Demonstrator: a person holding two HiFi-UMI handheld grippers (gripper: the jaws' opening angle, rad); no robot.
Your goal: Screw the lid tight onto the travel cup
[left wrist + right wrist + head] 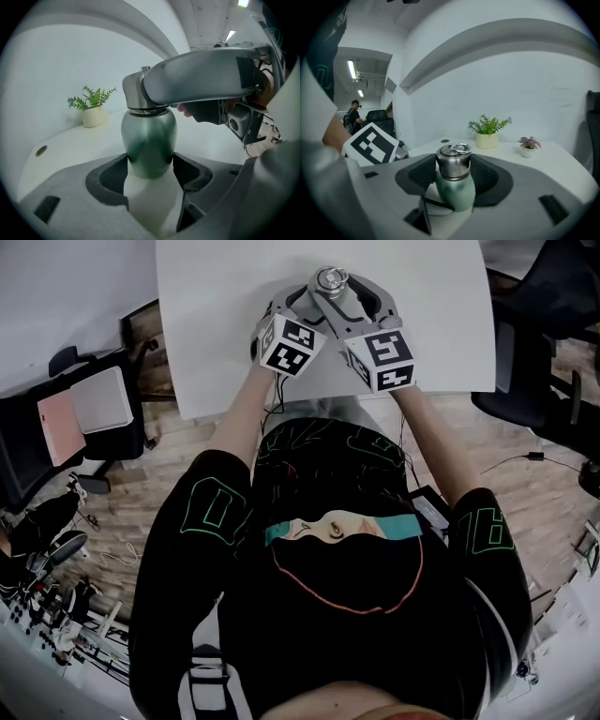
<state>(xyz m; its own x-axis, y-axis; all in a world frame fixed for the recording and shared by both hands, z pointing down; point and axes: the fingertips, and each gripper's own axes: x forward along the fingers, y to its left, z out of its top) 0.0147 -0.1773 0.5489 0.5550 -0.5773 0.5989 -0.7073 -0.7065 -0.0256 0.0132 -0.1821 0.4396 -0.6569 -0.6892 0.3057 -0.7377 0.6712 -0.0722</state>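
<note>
A green travel cup point(149, 136) stands upright on the white table point(216, 324). My left gripper point(150, 163) is shut on its body, with a pad pressed against each side. The steel lid point(453, 165), topped with a ring, sits on the cup's neck. My right gripper point(453, 168) is shut on the lid, its pads against both sides. In the left gripper view one finger point(201, 79) of the right gripper crosses at lid height. In the head view both grippers meet at the lid point(332, 279) near the table's far side.
A green potted plant point(488, 132) and a small pink one point(528, 146) stand at the table's back by the wall. A round cable hole point(41, 150) is in the tabletop. Black chairs point(544, 352) flank the table, and one chair point(84, 418) holds flat items.
</note>
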